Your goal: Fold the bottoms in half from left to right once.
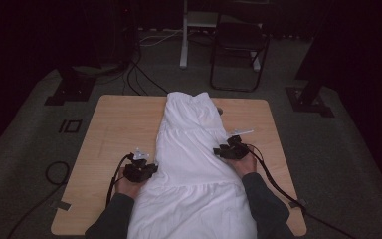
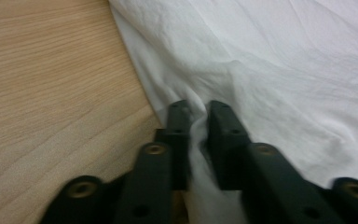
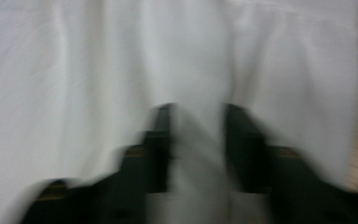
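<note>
A long white garment (image 1: 194, 154) lies lengthwise down the middle of the wooden table (image 1: 114, 124), its near end hanging over the front edge. My left gripper (image 1: 152, 168) sits at the garment's left edge. In the left gripper view it (image 2: 199, 111) is shut on a pinched fold of the white cloth (image 2: 279, 70), right where the cloth meets bare wood. My right gripper (image 1: 221, 152) is at the garment's right edge. The right gripper view is blurred; its jaws (image 3: 198, 114) stand close together with a ridge of white cloth (image 3: 98, 70) between them.
Bare wood (image 2: 51, 84) flanks the garment on both sides. Cables trail from each gripper over the table's near corners. Behind the table are a dark folding chair (image 1: 238, 45), a white stand (image 1: 184, 35) and floor cables on grey carpet.
</note>
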Demonstrator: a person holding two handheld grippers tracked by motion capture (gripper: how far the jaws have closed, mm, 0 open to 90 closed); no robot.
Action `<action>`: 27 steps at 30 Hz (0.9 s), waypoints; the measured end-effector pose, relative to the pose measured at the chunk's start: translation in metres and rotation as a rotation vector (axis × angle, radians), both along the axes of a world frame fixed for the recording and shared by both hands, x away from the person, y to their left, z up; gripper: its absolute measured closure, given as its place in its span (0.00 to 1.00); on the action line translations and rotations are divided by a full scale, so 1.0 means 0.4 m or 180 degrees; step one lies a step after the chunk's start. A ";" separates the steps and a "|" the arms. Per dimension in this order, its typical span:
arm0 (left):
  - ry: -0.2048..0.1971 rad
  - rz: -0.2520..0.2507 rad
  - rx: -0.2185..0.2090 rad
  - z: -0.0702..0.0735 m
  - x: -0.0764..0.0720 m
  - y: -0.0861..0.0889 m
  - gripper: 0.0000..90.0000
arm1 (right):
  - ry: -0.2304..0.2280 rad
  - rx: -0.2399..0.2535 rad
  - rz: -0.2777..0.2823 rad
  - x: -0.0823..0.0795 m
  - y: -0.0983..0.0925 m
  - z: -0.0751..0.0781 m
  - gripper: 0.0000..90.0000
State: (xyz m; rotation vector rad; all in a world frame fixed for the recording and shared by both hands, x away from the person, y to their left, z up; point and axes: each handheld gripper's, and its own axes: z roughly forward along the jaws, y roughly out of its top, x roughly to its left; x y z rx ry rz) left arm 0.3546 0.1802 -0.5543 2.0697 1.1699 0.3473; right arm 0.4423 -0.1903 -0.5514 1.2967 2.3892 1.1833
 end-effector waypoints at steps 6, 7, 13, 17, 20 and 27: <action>0.0020 0.0028 0.0022 0.003 -0.005 0.008 0.96 | -0.0524 -0.0185 -0.0450 -0.033 -0.055 0.080 1.00; 0.0023 0.0038 0.0009 0.003 -0.007 0.010 0.96 | -0.0623 -0.0252 -0.0575 -0.037 -0.075 0.095 1.00; 0.0039 -0.0042 0.0057 0.013 -0.007 0.003 0.80 | -0.0408 -0.0261 -0.0633 -0.036 -0.123 0.055 0.99; -0.0140 -0.0035 -0.0003 0.053 0.017 0.000 0.62 | -0.0191 -0.0227 -0.0601 -0.026 -0.118 -0.011 0.98; -0.0305 -0.0031 -0.0030 0.088 0.063 -0.022 0.60 | -0.0174 -0.0188 -0.0625 -0.023 -0.117 -0.023 0.98; -0.0153 0.0054 0.0242 0.031 0.191 -0.110 0.58 | -0.0192 -0.0215 -0.0638 -0.026 -0.114 -0.024 0.98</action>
